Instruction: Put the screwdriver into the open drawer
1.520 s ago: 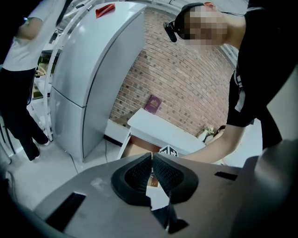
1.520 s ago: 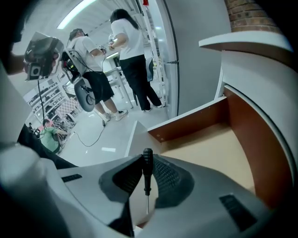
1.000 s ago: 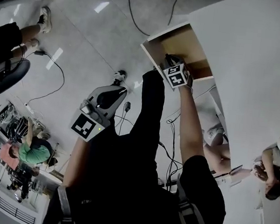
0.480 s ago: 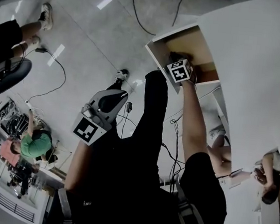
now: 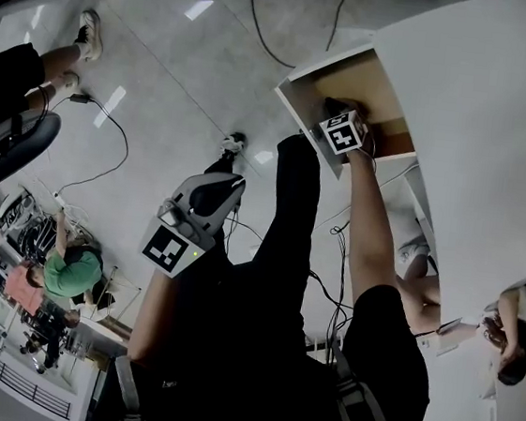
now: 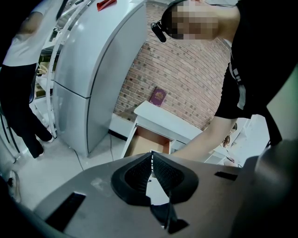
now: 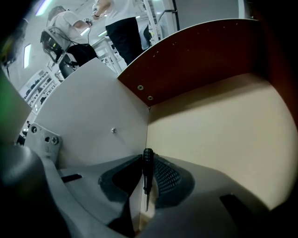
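Over the drawer, head view: right gripper reaches down into the drawer, which stands pulled out of a white cabinet; tan drawer bottom shows beside the gripper.
Left side, head view: left gripper hangs above the room floor, well apart from the drawer.
Left gripper view, claw: clenched, pads meeting at the tips, nothing between them.
Left gripper view, beyond the claw: drawer open under the cabinet top, the person's arm reaching down to it; a fridge stands to its left.
Right gripper view, claw: grasping the screwdriver, black handle at the tips, shaft pointing back toward the camera.
Right gripper view, drawer: pale bottom, brown side wall, white panel; gripper and screwdriver sit by the corner where the panel meets the bottom.
Screwdriver: within the drawer's walls, in the claw; whether it touches the bottom cannot be told.
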A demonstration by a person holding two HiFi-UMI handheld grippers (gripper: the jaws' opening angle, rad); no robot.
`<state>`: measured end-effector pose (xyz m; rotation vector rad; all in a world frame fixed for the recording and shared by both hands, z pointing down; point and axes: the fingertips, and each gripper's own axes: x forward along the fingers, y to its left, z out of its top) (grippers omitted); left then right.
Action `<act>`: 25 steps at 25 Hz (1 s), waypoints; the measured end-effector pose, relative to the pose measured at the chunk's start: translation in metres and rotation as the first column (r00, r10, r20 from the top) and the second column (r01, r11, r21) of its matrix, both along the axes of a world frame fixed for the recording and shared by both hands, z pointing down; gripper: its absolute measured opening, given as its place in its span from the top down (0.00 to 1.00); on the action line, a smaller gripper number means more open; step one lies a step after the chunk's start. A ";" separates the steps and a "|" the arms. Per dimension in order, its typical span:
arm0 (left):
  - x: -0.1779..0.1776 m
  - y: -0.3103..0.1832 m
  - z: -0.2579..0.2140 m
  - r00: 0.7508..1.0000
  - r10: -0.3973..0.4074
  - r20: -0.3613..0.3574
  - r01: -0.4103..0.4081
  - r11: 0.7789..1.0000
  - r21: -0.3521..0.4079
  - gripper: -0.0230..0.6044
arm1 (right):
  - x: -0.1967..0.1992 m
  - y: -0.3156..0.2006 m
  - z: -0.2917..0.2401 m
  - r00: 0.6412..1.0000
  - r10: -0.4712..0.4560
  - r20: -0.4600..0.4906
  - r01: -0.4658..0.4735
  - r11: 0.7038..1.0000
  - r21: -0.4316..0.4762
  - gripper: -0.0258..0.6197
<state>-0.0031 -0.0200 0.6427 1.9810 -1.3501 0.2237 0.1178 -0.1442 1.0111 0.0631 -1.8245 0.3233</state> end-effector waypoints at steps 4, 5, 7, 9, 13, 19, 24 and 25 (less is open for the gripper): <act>0.003 0.001 0.001 1.000 0.000 -0.002 0.000 1.000 -0.011 0.93 | 0.000 -0.001 0.001 1.000 -0.011 0.019 0.011 1.000 0.004 0.76; 0.003 0.003 0.003 1.000 0.000 -0.002 0.000 1.000 -0.015 0.93 | 0.000 -0.002 0.000 1.000 -0.008 0.024 0.008 1.000 0.007 0.75; 0.005 0.006 0.006 1.000 0.000 -0.001 0.000 1.000 -0.021 0.93 | 0.000 -0.002 -0.004 0.999 0.012 0.037 -0.012 1.000 0.009 0.70; 0.006 0.006 0.006 1.000 0.004 -0.006 -0.004 1.000 -0.022 0.93 | 0.003 -0.006 -0.011 0.998 0.041 0.041 -0.042 0.999 0.018 0.68; 0.009 -0.002 -0.005 0.999 0.031 -0.005 -0.031 1.000 -0.003 0.93 | 0.009 -0.013 -0.036 0.996 0.071 0.061 -0.074 0.996 0.049 0.68; 0.009 -0.007 -0.038 0.998 0.064 0.021 -0.065 0.997 0.038 0.93 | 0.023 -0.024 -0.104 0.969 0.186 0.163 -0.199 0.978 0.067 0.87; 0.003 0.000 -0.060 0.994 0.096 0.056 -0.098 0.994 0.040 0.93 | 0.034 -0.017 -0.156 0.940 0.261 0.219 -0.283 0.956 0.075 0.87; 0.000 0.001 -0.065 0.994 0.094 0.059 -0.096 0.995 0.033 0.93 | 0.035 -0.016 -0.166 0.935 0.269 0.230 -0.294 0.953 0.078 0.87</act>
